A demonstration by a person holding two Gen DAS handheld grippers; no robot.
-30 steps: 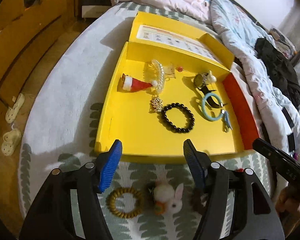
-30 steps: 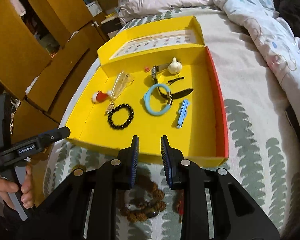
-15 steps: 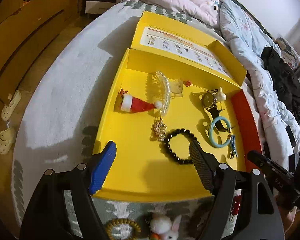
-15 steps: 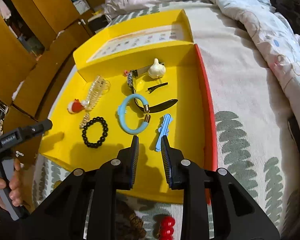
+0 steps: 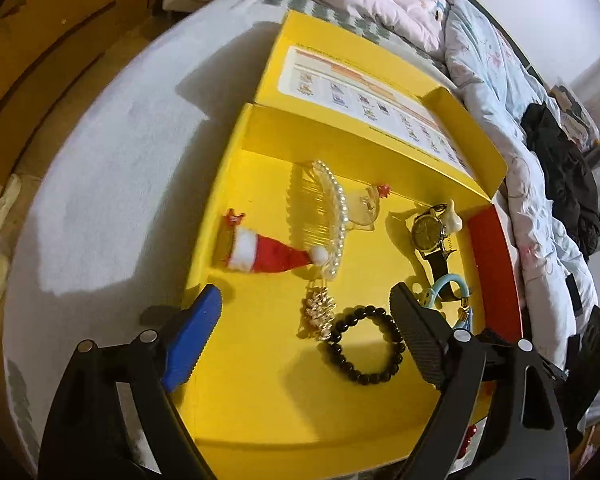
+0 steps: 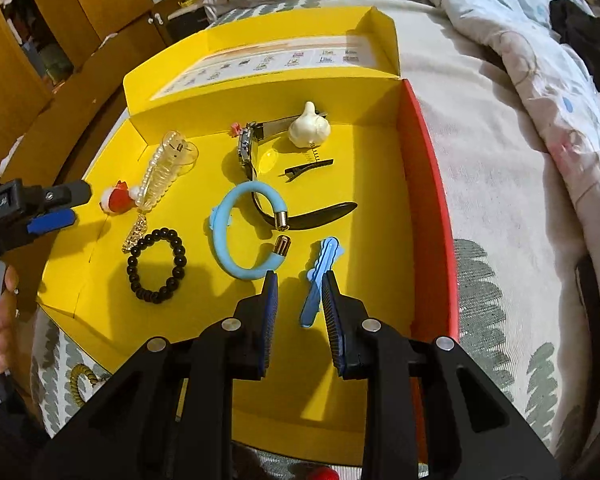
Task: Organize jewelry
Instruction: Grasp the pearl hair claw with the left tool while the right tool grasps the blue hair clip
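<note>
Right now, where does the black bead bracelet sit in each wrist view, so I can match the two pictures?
Left wrist: black bead bracelet lies lower centre-right on the yellow tray, beside the right-hand finger.
Right wrist: black bead bracelet lies left of centre, near the tray's front left corner.
Shared landmark: the gold charm touching it.

Two wrist fisheyes, both angled steeply down, close over the shared yellow box on the bed.

Bead bracelet in tray, open bangle right of it, watch behind bangle
</note>
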